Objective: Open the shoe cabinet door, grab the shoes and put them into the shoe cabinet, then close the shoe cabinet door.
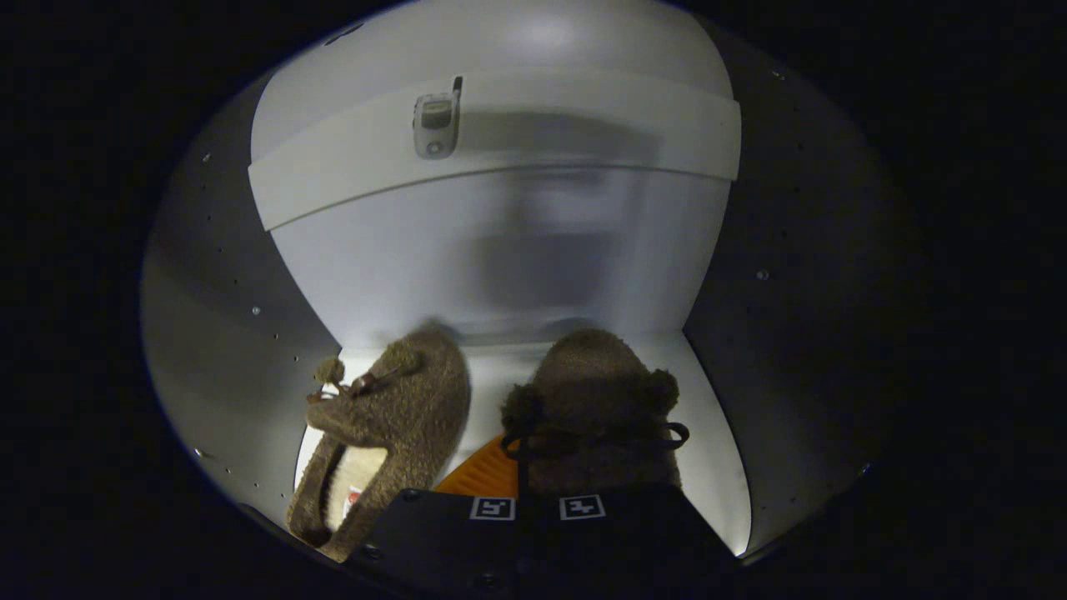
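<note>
Inside of shoe cabinet (500, 275), white panels all round, lit from the left; right side wall falls into deep shadow. Back panel takes the centre of the frame. A white shelf (500, 142) runs across the upper part, tilted a little, higher at the right. Small holes dot both side walls.

Two fuzzy brown slippers on the cabinet floor, lower middle of the frame, toes toward the back panel. Left slipper (392, 433) lies angled, heel toward lower left, pale lining showing in its opening, a pompom and a cord at its upper left. Right slipper (596, 408) sits just beside it, darker in shadow, pompoms on both sides and a dark lace across its top.

Tongs (538, 508) at the bottom centre, body dark, two square markers on it. An orange ridged surface shows between the slippers just above the body. Tips blocked by the right slipper and the shadow: cannot tell how wide they stand or whether they press on it.

Small metal hinge fitting (437, 121) on the shelf, upper left of centre.
</note>
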Action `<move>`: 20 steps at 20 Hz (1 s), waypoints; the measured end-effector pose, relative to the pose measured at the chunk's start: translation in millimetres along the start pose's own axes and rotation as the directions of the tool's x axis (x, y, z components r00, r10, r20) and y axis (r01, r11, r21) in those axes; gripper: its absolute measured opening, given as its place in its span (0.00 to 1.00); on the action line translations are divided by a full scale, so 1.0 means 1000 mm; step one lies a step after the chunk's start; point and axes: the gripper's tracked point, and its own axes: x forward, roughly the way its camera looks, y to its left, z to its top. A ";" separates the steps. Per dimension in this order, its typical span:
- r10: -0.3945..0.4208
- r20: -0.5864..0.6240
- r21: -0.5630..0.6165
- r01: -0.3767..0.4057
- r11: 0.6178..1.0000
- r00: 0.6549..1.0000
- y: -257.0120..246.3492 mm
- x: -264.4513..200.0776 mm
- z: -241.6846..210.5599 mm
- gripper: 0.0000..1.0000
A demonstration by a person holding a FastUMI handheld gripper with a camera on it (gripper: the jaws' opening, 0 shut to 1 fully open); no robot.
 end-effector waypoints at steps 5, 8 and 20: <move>0.019 -0.006 -0.011 -0.019 1.000 1.000 0.001 -0.010 -0.005 0.30; 0.022 0.025 -0.005 -0.022 1.000 0.999 0.005 -0.032 -0.005 0.46; 0.044 0.347 -0.056 -0.026 0.998 0.937 0.024 -0.225 0.009 1.00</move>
